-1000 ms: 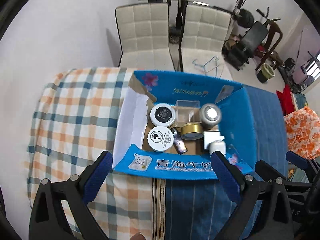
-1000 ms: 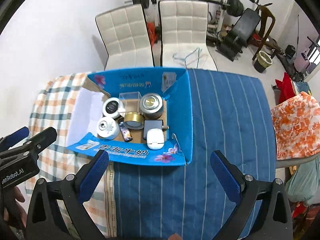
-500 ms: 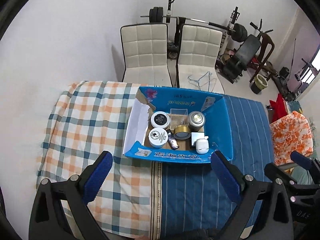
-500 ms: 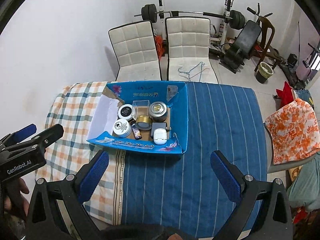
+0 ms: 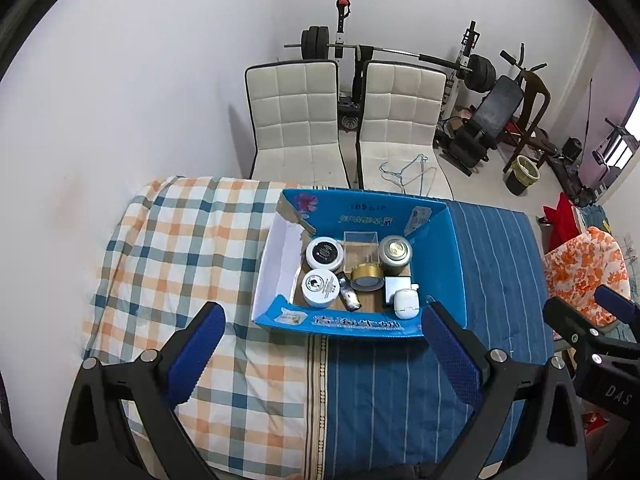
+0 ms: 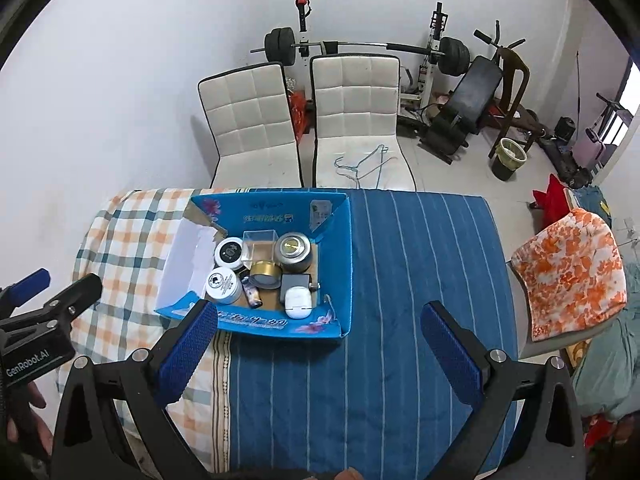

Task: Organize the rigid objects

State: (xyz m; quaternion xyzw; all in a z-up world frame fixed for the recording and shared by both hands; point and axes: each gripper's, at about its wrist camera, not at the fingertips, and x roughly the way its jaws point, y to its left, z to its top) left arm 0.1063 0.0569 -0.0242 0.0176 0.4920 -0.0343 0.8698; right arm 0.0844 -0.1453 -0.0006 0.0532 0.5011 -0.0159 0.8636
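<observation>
Two cloths cover the table: a blue striped cloth (image 6: 400,280) on the right half, a checked orange-and-blue cloth (image 5: 180,248) on the left half, meeting in a seam below the box.

One blue cardboard box (image 5: 456,248), flaps open, straddling that seam at the table's far side; all small items lie inside it.

Two white quilted chairs (image 6: 252,120), side by side behind the table.

One left gripper (image 5: 320,344), held above the near table edge, jaws spread wide, nothing between them.

One right gripper (image 6: 320,340), likewise spread wide and empty, above the blue cloth.

One grey tin (image 6: 294,252), gold disc on its lid, far right of the box floor.

Two white round jars: black-lidded (image 5: 324,253) at the far left, white-lidded (image 5: 321,286) just nearer.

One clear square box (image 5: 360,246), between black-lidded jar and tin.

One gold tin (image 5: 366,277), centre.

One white earbud case (image 5: 406,303), near right corner, resting against a small dark square box (image 6: 295,285).

One small patterned tube (image 5: 348,297), lying between white-lidded jar and gold tin.
</observation>
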